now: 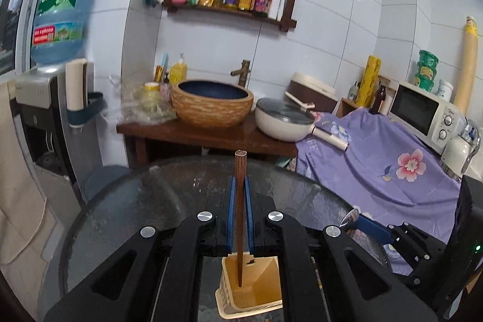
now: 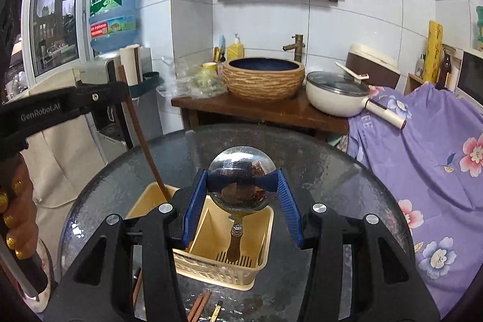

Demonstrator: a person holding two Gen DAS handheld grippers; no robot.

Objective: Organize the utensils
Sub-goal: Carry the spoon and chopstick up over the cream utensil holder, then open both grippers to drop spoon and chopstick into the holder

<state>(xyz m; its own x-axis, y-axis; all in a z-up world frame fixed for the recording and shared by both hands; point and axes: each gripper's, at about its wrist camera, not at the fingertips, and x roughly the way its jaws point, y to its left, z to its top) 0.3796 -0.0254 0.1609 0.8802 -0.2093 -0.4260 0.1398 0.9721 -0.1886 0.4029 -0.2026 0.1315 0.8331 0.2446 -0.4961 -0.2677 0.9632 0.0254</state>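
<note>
My left tongs (image 1: 240, 186) pinch 1 chopstick (image 1: 240, 201) over 1 basket (image 1: 250, 288); right tongs (image 2: 242, 186) grip 1 ladle (image 2: 241, 180). 3 chopsticks (image 2: 199, 305) lie near.

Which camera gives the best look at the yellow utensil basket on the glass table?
The right wrist view. There the utensil basket shows most of its rim, its inner divider and slotted bottom, between the gripper fingers. The left wrist view shows only a narrow slice of it, boxed in by that gripper's black frame.
</note>
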